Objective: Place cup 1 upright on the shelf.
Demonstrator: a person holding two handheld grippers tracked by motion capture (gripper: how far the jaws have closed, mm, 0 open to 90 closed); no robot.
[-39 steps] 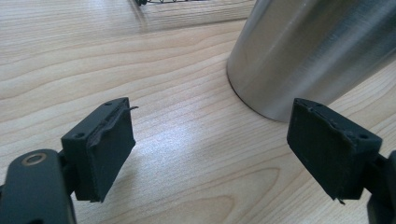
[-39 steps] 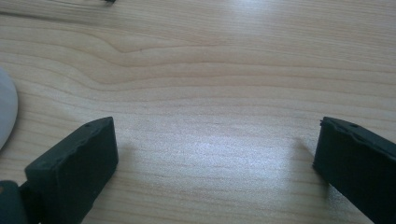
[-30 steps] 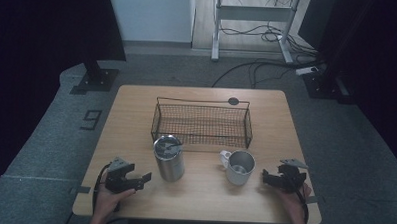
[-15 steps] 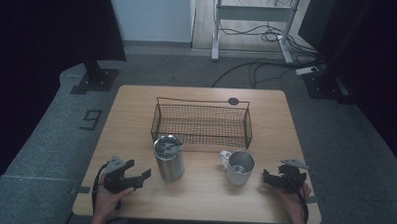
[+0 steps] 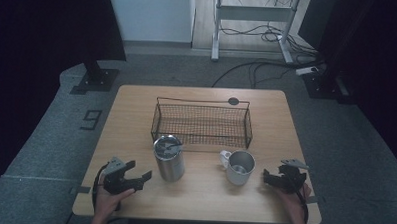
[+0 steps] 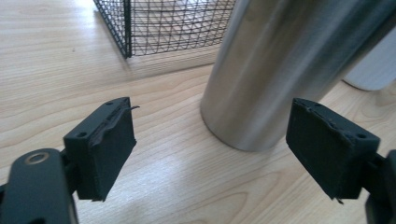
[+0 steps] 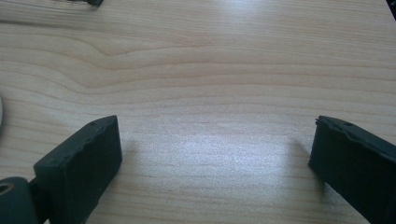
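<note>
Standing at the far middle of the wooden table (image 5: 136,115) is a black wire basket (image 5: 201,123); in front of it, a tall steel tumbler (image 5: 169,157) stands upright, with a smaller steel mug (image 5: 240,167) well to its right; the left gripper (image 5: 136,176), jaws spread wide and empty, sits just left of the tumbler, whose wall looms between them in its own view; the right gripper (image 5: 267,176), likewise released, rests near the mug over bare wood.
</note>
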